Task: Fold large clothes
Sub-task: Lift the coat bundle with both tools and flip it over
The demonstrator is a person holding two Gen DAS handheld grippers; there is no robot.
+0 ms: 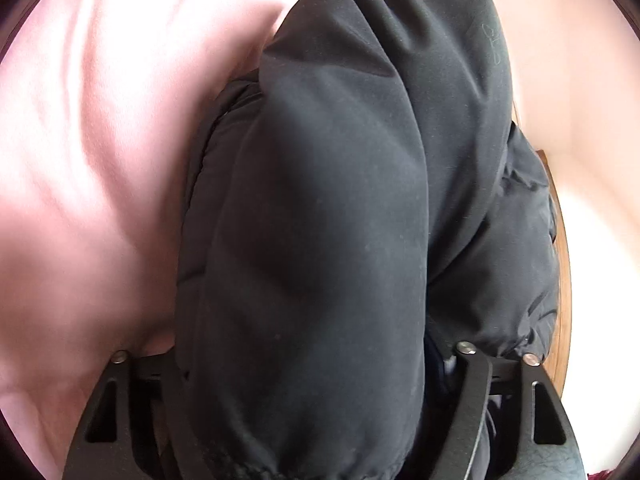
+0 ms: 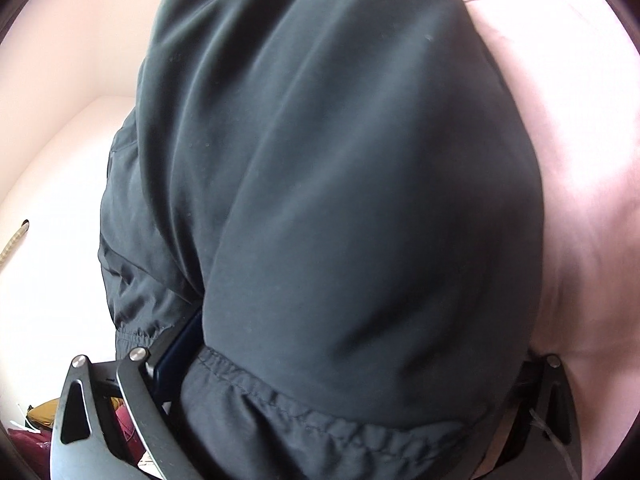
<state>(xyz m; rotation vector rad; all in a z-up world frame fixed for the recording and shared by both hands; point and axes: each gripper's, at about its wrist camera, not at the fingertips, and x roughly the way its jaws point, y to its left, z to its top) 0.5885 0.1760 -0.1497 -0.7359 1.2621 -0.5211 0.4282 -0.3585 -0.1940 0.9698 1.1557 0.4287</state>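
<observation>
- Nearest the left wrist camera, the left hand-held gripper (image 1: 320,420) has its two black arms on either side of a thick fold of the dark padded jacket (image 1: 320,220). The fabric fills the gap and buries the fingertips, so I cannot tell whether the pads press on it.
- Nearest the right wrist camera, the right hand-held gripper (image 2: 340,412) stands the same way: arms wide apart, a gathered elastic hem (image 2: 320,420) of the jacket (image 2: 340,180) bunched between them. Whether it is clamped cannot be told.
- Only the right view shows a dark blue flat piece (image 2: 176,356) against the inside of the gripper's left-side arm, and dark red and mustard cloth (image 2: 40,428) low in the corner.
- Only the left view shows a brown wooden edge (image 1: 562,264) curving just beside the jacket's outer side, and a faint embroidered mark (image 1: 494,46) high on the fabric.
- The jacket lies on a pink bedsheet (image 1: 88,160), which spreads beyond it in both views.
- Farther off, the sheet is bare and wrinkled on the inner side of each view; pale, overexposed background (image 2: 48,208) lies on the outer sides.
</observation>
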